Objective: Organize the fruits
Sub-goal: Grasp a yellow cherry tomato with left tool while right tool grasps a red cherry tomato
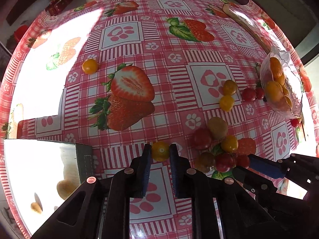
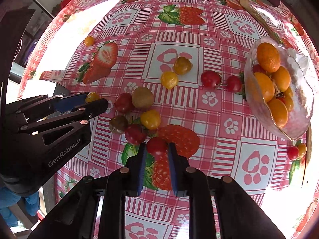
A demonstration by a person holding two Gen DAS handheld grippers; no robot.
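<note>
My left gripper pinches a round yellow cherry tomato between its blue foam-faced pads, low in the centre of the left wrist view; the same grip appears at mid-left of the right wrist view, where the black fingers close around the yellow fruit. My right gripper pinches a glossy red cherry tomato between matching blue pads, low in the centre of its own view.

The table is round and covered in a shiny pink-and-white checked oilcloth printed with strawberries and paw marks; strong glare whitens its left side.

Just above my right gripper lies a loose cluster of small smooth fruits: a dull brown oval kiwi, a red tomato touching it, a yellow tomato, a dark greenish tomato and another red one. Near the centre sit two yellow-orange tomatoes touching each other, and to their right two red ones side by side.

At the right edge stands a clear glass bowl with a wavy, dimpled wall, holding pebbly-skinned orange citrus fruits. Two small tomatoes rest just below it. A single yellow tomato lies well apart in the upper left. A slender wooden fork lies at the upper right, behind the bowl.
</note>
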